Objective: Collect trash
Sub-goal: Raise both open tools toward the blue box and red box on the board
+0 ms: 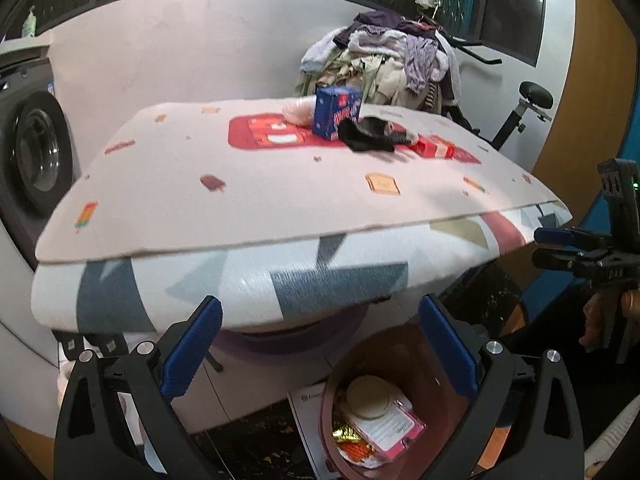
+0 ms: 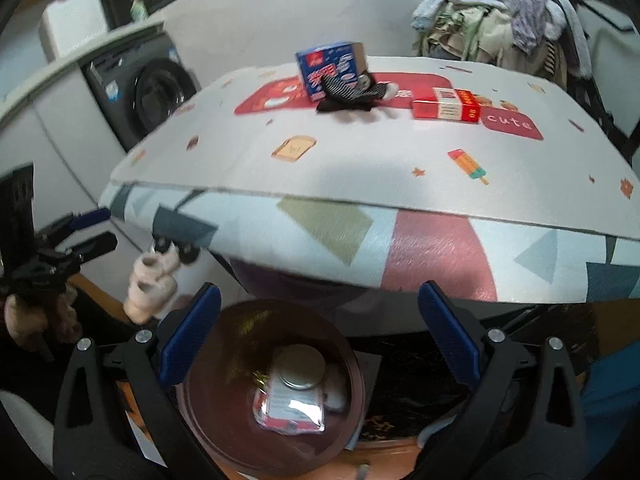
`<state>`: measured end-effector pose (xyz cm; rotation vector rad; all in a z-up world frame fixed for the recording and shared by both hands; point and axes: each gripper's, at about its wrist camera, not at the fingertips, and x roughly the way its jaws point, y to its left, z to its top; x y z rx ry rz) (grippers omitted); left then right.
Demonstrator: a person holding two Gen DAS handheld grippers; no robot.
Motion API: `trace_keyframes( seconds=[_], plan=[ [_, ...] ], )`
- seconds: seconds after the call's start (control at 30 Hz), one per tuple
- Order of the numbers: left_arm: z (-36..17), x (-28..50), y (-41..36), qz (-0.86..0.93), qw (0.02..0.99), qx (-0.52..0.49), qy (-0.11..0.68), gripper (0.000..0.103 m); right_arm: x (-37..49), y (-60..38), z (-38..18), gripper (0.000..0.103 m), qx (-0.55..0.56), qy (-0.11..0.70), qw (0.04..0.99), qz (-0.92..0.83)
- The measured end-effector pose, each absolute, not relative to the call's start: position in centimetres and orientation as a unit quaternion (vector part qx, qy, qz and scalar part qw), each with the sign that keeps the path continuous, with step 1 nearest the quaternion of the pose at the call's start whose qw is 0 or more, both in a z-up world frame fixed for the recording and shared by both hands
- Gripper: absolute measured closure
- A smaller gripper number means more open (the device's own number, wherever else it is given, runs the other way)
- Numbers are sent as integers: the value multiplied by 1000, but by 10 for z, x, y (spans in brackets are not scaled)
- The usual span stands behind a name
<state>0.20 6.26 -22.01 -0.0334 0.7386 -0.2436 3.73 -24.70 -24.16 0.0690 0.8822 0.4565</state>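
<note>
The surface [image 1: 280, 184], wearing a pale mat printed with toast and ice lollies over a geometric cloth, is taking up most of both views. Behind the surface a heap of laundry [image 1: 384, 60] is piling up, and a washing machine [image 1: 36, 156] is standing off to its side.

Below the front edge of the surface a brown trash bin [image 2: 224, 368] is sitting on the floor, holding a round metal lid [image 2: 302, 368], a clear packet with a pink-edged label [image 2: 294, 408] (its print is too small to read) and a bit of gold foil [image 1: 346, 436].

On the surface a blue carton [image 2: 332, 66] is standing upright with blurred writing, a dark striped sock [image 2: 352, 94] is lying against it, and a red box [image 2: 446, 110] is lying just beside the word "cute".

The left hand-held gripper [image 1: 320, 344] is hanging wide and empty above the bin; the right hand-held gripper [image 2: 320, 336] is doing likewise.
</note>
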Motion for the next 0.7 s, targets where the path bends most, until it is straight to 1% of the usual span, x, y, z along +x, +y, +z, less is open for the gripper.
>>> trace_keyframes(
  seconds=[0.07, 0.17, 0.23, 0.33, 0.4, 0.6, 0.7],
  plan=[
    [-212, 8, 65, -114, 929, -13, 353, 7, 47, -256, -237, 6, 52, 419, 882, 207],
    [-199, 19, 68, -103, 935, -7, 340, 6, 59, -263, -225, 6, 51, 400, 896, 186],
    [-189, 26, 69, -97, 939, -2, 330, 6, 68, -265, -217, 6, 45, 390, 901, 184],
    [-171, 41, 67, -73, 946, 18, 314, 6, 87, -264, -207, 6, 37, 397, 894, 203],
    [-158, 49, 67, -63, 951, 30, 302, 6, 95, -261, -194, 6, 11, 380, 905, 190],
    [-116, 71, 70, -64, 967, 20, 247, 6, 130, -262, -172, 6, -12, 367, 916, 161],
    [-103, 88, 70, -90, 965, 19, 245, 6, 149, -263, -164, 6, -25, 361, 922, 138]
  ],
)
